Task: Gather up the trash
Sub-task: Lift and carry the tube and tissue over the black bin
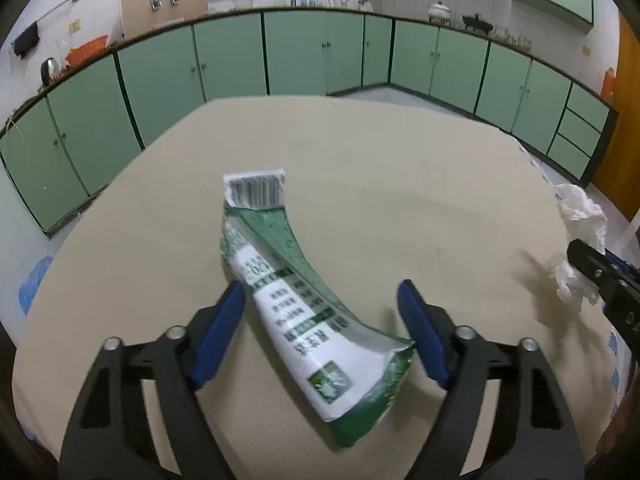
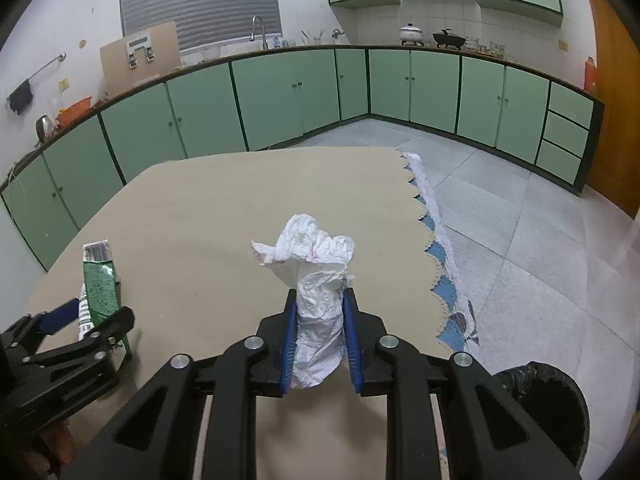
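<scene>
— Where are they with the rubbish?

— Halfway into picking it up, I'd say. The right tool (image 2: 319,336) has its jaws pinched in on a crumpled white paper wad (image 2: 316,280); the blue pads press both sides of it, over the counter (image 2: 192,216). The left tool (image 1: 322,320) stands wide, one pad either side of the crushed green and white carton (image 1: 288,280), which lies flat on the counter. One pad looks close to the carton's torn edge, but I see no squeeze yet.

— Nothing binned, then?

— Not that I can see. The bin (image 2: 556,396), lined in black, sits on the floor just past the counter's corner, low on the right. So the carton needs gripping, then both pieces go over there.

— Anything you can't make out?

— The bin is cut off at the edge, its inside just dark. The carton's print is unreadable, and whether the wad has lifted clear of the counter I can't tell.
</scene>
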